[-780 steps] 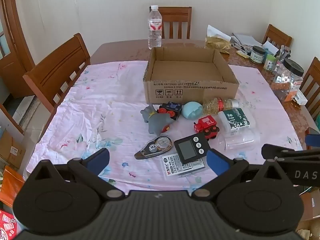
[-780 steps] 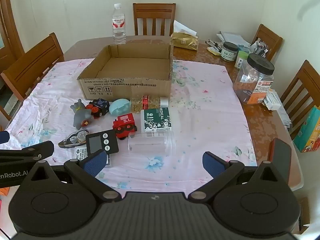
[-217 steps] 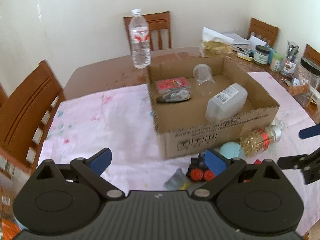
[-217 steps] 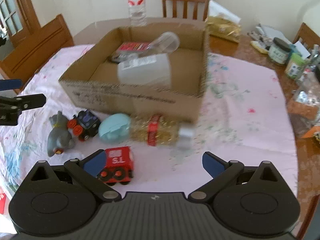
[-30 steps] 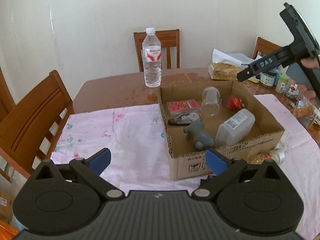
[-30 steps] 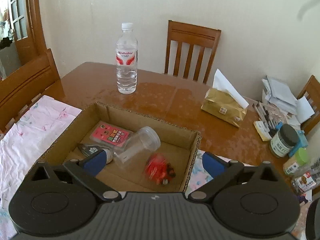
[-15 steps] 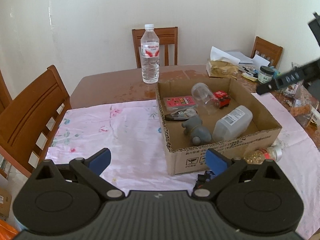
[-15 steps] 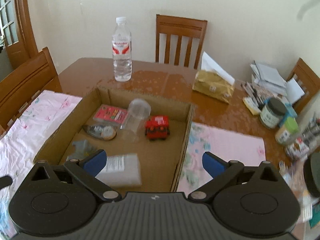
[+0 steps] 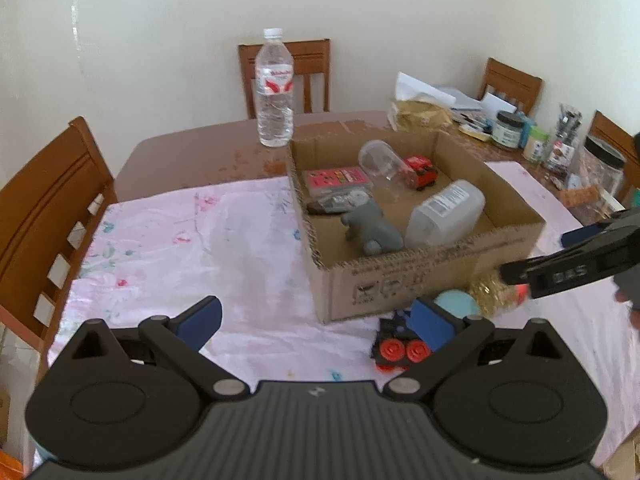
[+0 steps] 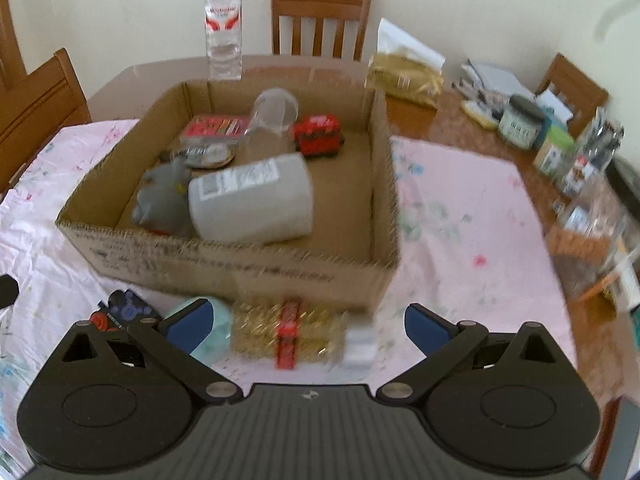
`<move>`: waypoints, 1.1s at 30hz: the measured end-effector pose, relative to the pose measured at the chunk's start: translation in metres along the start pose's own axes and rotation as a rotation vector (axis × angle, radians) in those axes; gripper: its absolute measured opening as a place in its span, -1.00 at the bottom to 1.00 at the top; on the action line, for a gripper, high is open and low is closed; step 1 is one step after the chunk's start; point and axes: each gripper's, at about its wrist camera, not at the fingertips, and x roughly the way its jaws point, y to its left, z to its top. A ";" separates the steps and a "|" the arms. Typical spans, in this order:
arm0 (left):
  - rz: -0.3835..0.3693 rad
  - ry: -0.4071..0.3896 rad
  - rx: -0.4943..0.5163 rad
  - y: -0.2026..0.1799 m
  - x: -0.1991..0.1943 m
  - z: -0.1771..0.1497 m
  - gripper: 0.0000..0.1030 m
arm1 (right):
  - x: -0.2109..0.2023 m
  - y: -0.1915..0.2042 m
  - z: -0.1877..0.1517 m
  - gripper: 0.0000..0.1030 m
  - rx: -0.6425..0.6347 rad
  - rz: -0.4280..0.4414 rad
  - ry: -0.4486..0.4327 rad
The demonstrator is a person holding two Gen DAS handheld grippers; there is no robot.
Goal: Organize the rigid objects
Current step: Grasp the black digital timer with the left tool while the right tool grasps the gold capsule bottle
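Note:
The cardboard box holds a red toy train, a clear cup, a white jug, a grey toy, a pink card and a tape dispenser. In front of it on the cloth lie a gold-filled bottle, a teal ball and a dark toy car. My right gripper is open and empty just above the gold bottle. My left gripper is open and empty, left of the toy car.
A water bottle stands behind the box. Jars, a tissue pack and clutter fill the table's right side. Wooden chairs surround the table. The right gripper's body shows in the left wrist view.
The red train now lies in the box. My right gripper has pulled back and down from over the box to the gold bottle in front. The left gripper moved a little closer.

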 end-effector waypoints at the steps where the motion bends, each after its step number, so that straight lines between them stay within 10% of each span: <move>1: -0.009 0.002 0.004 -0.001 0.000 -0.002 0.95 | 0.003 0.003 -0.002 1.00 0.000 0.000 0.003; 33: -0.012 0.277 -0.015 -0.104 0.029 -0.067 0.95 | 0.054 -0.059 -0.035 1.00 -0.149 0.133 0.081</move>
